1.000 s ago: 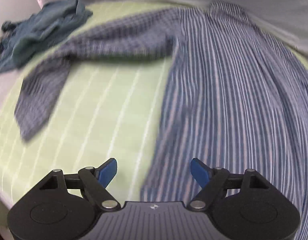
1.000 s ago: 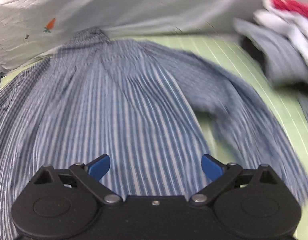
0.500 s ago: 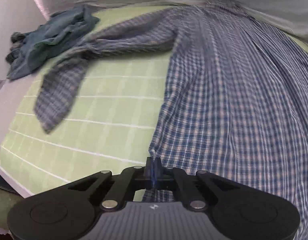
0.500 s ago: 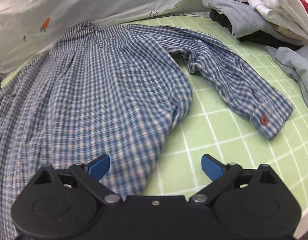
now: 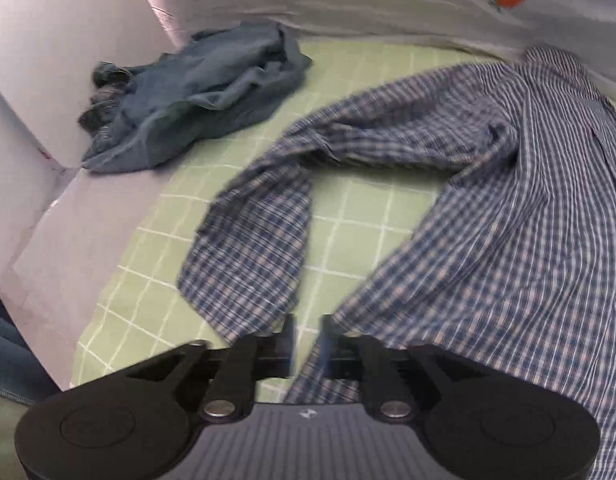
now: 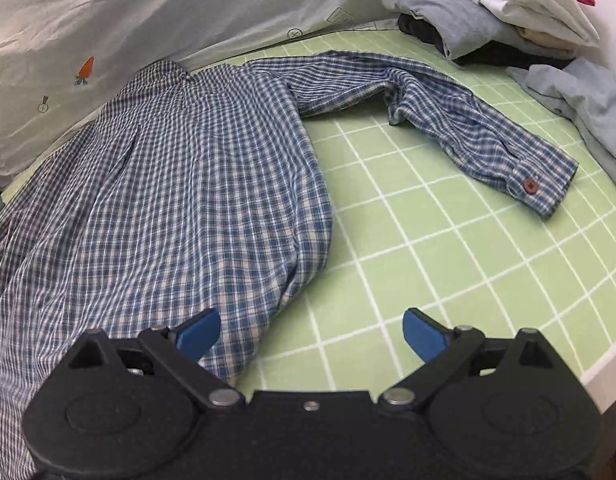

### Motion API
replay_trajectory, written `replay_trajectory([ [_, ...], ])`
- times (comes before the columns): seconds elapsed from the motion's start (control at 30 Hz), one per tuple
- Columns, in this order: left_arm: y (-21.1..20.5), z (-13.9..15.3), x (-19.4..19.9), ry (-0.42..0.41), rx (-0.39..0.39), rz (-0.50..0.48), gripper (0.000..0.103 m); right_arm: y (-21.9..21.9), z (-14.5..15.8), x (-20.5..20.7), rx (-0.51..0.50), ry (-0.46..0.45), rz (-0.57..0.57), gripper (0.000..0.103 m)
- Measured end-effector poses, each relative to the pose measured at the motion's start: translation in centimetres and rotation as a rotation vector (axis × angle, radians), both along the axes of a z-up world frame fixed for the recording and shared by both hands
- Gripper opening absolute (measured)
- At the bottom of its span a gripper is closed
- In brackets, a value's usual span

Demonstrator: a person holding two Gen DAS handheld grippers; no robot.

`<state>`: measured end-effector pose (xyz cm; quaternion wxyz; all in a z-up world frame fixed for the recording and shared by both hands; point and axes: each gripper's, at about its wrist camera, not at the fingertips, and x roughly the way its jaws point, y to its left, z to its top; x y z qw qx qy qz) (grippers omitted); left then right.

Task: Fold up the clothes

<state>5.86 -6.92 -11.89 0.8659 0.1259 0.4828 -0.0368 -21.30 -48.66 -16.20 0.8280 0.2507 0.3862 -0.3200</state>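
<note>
A blue plaid shirt [image 5: 507, 208] lies spread face down on the green grid mat [image 5: 244, 128]. Its left sleeve [image 5: 260, 240] bends toward my left gripper [image 5: 308, 344], whose jaws stand a narrow gap apart at the shirt's lower left hem; the frame is blurred, so a grip is unclear. In the right wrist view the shirt body [image 6: 180, 200] fills the left half and its right sleeve [image 6: 467, 128] stretches right, cuff button up. My right gripper [image 6: 309, 334] is open and empty over the shirt's lower right hem.
A crumpled blue-grey garment [image 5: 200, 92] lies at the mat's back left. A stack of folded clothes [image 6: 499, 12] and a grey garment [image 6: 579, 100] sit at the back right. A white printed sheet [image 6: 148, 12] runs along the back. The mat's front right edge [image 6: 603, 360] is close.
My left gripper closed from wide open onto the shirt's lower left hem, and now shows a small gap; its view swung left. My right gripper stayed open and shifted slightly right.
</note>
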Motion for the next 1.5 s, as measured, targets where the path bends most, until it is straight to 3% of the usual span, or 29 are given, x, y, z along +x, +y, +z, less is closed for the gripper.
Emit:
replay_trajectory([
  [0.03, 0.0, 0.3, -0.4, -0.009, -0.003, 0.005, 0.058, -0.1, 0.0, 0.0, 0.001, -0.002, -0.010, 0.098],
  [0.13, -0.3, 1.1, -2.1, -0.055, -0.012, -0.008, 0.077, -0.6, -0.1, -0.1, 0.020, -0.019, -0.034, 0.095],
  [0.2, -1.2, 1.1, -3.4, -0.046, -0.023, -0.075, 0.083, -0.6, -0.3, -0.3, 0.040, -0.036, -0.043, 0.085],
  [0.37, -4.3, -1.9, -6.0, 0.029, 0.024, -0.229, 0.085, -0.5, -0.5, 0.0, 0.079, -0.083, -0.035, 0.060],
  [0.53, -6.1, -4.3, -7.2, 0.125, 0.074, -0.252, 0.085, -0.3, -0.7, 0.6, 0.139, -0.110, -0.038, 0.059],
  [0.67, -6.0, -4.6, -6.8, 0.156, 0.059, -0.226, 0.088, 0.4, -0.8, 1.1, 0.158, -0.111, -0.020, 0.057],
  [0.73, -5.7, -4.7, -6.2, 0.189, 0.033, -0.205, 0.091, 0.7, -0.7, 1.7, 0.140, -0.091, 0.008, 0.047],
  [0.87, -4.9, -5.1, -5.1, 0.247, -0.013, -0.164, 0.100, 1.3, -0.7, 2.8, 0.104, -0.057, 0.042, 0.014],
  [0.97, -4.3, -5.4, -4.6, 0.282, -0.047, -0.119, 0.103, 1.8, 0.0, 4.2, 0.019, -0.021, 0.083, 0.006],
  [1.13, -4.2, -5.4, -4.7, 0.281, -0.055, -0.129, 0.103, 3.0, 1.2, 8.2, -0.111, 0.000, 0.218, 0.004],
  [1.33, -4.0, -5.4, -4.6, 0.286, -0.071, -0.137, 0.103, 5.4, 0.2, 14.1, -0.132, 0.041, 0.356, 0.005],
  [1.43, -3.8, -5.5, -4.7, 0.283, -0.078, -0.145, 0.103, 6.8, -0.4, 15.7, -0.127, 0.070, 0.405, 0.014],
  [1.5, -3.7, -5.5, -4.7, 0.282, -0.083, -0.150, 0.103, 7.1, -0.3, 15.2, -0.101, 0.035, 0.426, 0.041],
])
